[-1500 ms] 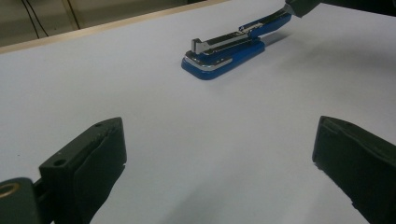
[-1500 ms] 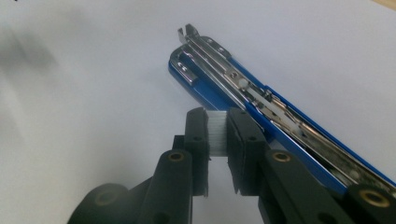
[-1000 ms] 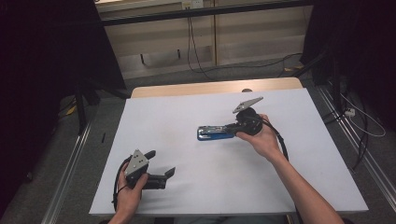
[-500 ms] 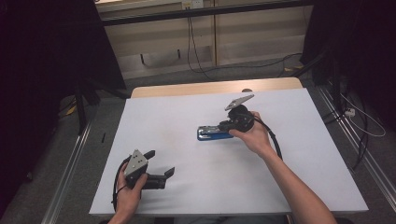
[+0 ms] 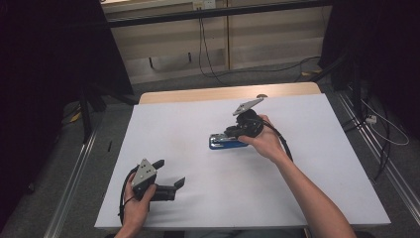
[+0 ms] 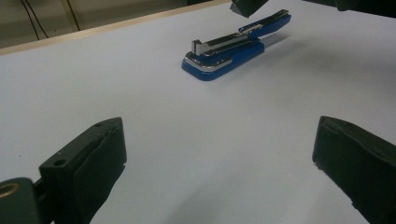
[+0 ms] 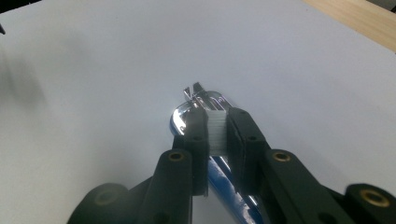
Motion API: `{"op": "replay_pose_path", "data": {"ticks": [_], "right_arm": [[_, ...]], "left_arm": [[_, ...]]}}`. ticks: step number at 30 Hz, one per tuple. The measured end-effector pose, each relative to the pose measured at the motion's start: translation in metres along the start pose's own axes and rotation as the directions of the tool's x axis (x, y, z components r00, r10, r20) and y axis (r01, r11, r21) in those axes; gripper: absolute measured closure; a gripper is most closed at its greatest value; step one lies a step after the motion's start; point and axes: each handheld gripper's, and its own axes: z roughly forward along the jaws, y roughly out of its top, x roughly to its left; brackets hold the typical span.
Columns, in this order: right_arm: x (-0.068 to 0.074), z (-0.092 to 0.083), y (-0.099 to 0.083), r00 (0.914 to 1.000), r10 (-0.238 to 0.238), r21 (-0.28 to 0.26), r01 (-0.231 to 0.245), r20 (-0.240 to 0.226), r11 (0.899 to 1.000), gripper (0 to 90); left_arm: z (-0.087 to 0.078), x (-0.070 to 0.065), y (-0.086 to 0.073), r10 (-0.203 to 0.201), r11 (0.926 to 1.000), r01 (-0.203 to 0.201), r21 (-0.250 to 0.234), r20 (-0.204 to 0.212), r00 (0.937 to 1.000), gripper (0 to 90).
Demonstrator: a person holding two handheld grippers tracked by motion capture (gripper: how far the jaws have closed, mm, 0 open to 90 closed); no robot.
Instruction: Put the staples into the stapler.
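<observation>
On white table [image 5: 317, 163], right gripper [image 7: 217, 135] fingers clenched on blue stapler [image 6: 229, 49], left gripper [image 6: 219, 158] fingers spread wide, empty.

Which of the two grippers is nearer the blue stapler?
Right. The right gripper is closed on the stapler, jaws gripping its top. The left gripper sits open, well away near the table's front-left.

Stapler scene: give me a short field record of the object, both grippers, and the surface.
object: blue stapler, lying on the table, top arm raised at the rear
right gripper: jaws closed on a white strip above the stapler, seemingly staples
left gripper: jaws wide apart, nothing between them, resting near the table's front left, well apart from the stapler
surface: white table, wooden strip at the far edge
</observation>
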Motion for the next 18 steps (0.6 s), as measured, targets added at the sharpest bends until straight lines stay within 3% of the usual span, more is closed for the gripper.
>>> {"op": "replay_pose_path", "data": {"ticks": [8, 12, 18], "right_arm": [[-0.003, 0.003, 0.009, 0.9997, -0.021, -0.015, 0.021, -0.010, 1.000, 79.3], [0.001, 0.006, 0.014, 0.9974, -0.061, -0.023, 0.060, -0.037, 0.998, 79.3], [0.001, 0.010, 0.022, 0.9959, -0.081, -0.021, 0.080, -0.040, 0.997, 79.3]], "left_arm": [[0.000, 0.000, 0.000, 0.007, 1.0000, -0.008, 0.004, 0.003, 1.0000, 3.0], [0.000, 0.000, 0.000, 0.001, 1.0000, -0.001, 0.000, 0.001, 1.0000, 3.2], [0.000, 0.000, 0.000, 0.007, 1.0000, -0.007, 0.000, 0.003, 1.0000, 3.2]]}}
